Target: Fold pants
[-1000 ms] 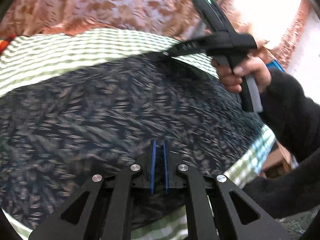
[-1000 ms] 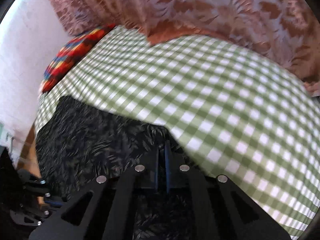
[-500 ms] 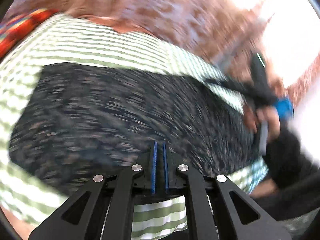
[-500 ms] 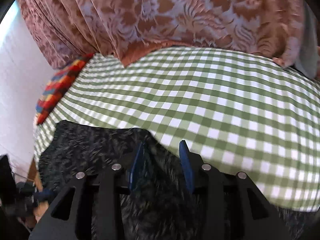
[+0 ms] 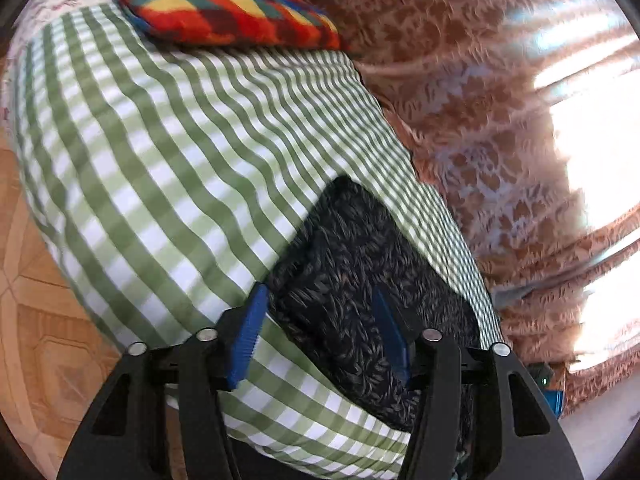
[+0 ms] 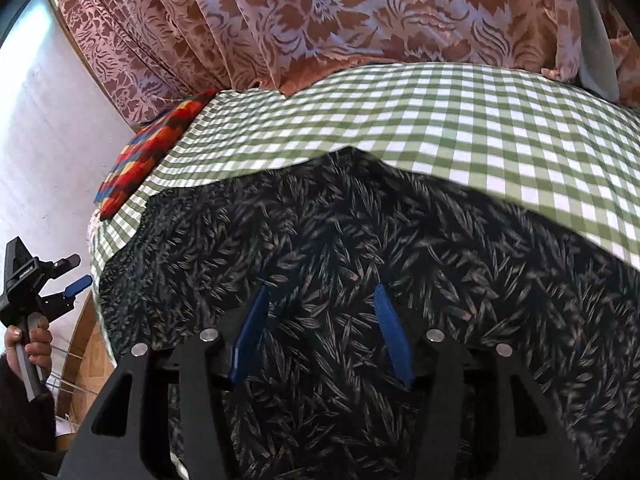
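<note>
The pants (image 6: 360,248) are dark fabric with a grey leaf print, lying folded flat on a green-and-white checked bed cover (image 6: 480,112). My right gripper (image 6: 320,332) is open and empty, hovering just above the middle of the pants. My left gripper (image 5: 320,332) is open and empty over the left end of the pants (image 5: 352,264), near the bed's front edge. The left gripper also shows at the far left of the right wrist view (image 6: 76,280), held in a hand, off the bed's side.
A multicoloured checked pillow (image 5: 216,4) lies at the head of the bed. A pink-brown floral curtain (image 6: 340,16) hangs behind the bed. Wooden floor (image 5: 36,320) lies below the bed's left edge. A white wall (image 6: 44,128) stands at the left.
Both grippers went from shut to open and let go of the pants. The left gripper swung to the pants' left end; the right drew back over the pants.
</note>
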Available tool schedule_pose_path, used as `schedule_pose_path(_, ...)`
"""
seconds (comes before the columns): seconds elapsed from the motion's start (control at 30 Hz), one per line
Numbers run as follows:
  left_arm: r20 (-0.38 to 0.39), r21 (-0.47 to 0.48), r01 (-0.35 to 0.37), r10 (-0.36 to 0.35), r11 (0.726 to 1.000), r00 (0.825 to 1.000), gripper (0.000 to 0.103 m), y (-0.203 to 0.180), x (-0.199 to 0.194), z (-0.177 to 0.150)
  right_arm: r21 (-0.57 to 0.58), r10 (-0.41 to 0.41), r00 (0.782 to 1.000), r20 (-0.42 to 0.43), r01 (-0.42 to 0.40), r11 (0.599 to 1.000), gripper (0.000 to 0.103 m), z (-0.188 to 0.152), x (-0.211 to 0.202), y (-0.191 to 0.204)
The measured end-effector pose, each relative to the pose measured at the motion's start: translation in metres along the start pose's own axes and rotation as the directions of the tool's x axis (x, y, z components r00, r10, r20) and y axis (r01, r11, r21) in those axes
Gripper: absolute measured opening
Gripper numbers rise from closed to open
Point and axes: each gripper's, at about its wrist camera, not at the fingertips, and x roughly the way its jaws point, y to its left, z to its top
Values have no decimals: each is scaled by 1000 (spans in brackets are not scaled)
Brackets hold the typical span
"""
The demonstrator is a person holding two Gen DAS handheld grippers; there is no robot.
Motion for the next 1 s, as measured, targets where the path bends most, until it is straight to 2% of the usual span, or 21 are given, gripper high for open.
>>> schedule_pose_path(0.03,-15,31,-13,14,999,1000,39,-6,4,-3,-4,-4,1000,2,4,1000,56,-1,2,0)
schedule_pose_path(0.13,-54,80,-9,13,997,998,38,-21,13,-8,5,6,1000,3,-6,1000,60,-2,5,-2)
schedule_pose_path(0.2,-50,122,-49,55,991,997,16,-27,20,-10,5,2,1000,6,-2,1000,61,-4,8,-2)
schedule_pose_path(0.23,-38,154,-79,86,985,996,0,-30,23,-9,6,2,1000,8,-2,1000,62,-4,9,-2)
schedule_pose_path(0.37,35,210,-113,108,971,994,0,-39,18,-4,1,-2,1000,21,1,1000,63,-6,10,-3)
schedule_pose_path(0.4,49,224,-148,140,963,989,0,-40,18,-4,0,-1,1000,25,1,1000,63,-7,11,-3)
schedule_pose_path(0.43,45,233,-208,204,950,978,0,-35,24,-4,-9,-4,1000,27,4,1000,64,-8,12,-2)
schedule_pose_path(0.5,8,220,-272,277,937,961,0,-22,36,-5,-37,-11,999,32,12,999,71,-10,16,1)
schedule_pose_path(0.53,6,205,-276,281,939,960,0,-18,36,-6,-55,-20,999,30,21,998,75,-10,18,5)
schedule_pose_path(0.6,47,207,-248,244,946,969,0,-23,26,-5,-86,-42,999,24,44,995,78,-11,20,10)
schedule_pose_path(0.63,91,229,-233,218,945,972,0,-33,16,-4,-101,-52,998,23,54,993,79,-12,21,13)
schedule_pose_path(0.7,129,276,-206,176,939,976,0,-49,7,-5,-110,-62,998,21,64,992,80,-12,22,14)
schedule_pose_path(0.8,131,407,-180,138,895,982,0,-86,12,-15,-107,-68,998,19,69,992,80,-11,21,15)
schedule_pose_path(0.87,95,512,-168,139,842,986,0,-113,31,-26,-83,-58,998,14,59,995,79,-8,16,15)
schedule_pose_path(0.93,45,577,-143,143,804,989,0,-133,56,-35,-52,-37,999,11,37,998,77,-2,9,13)
schedule_pose_path(1.0,-8,618,-108,143,778,990,0,-150,82,-41,-46,-35,999,27,36,998,75,6,0,11)
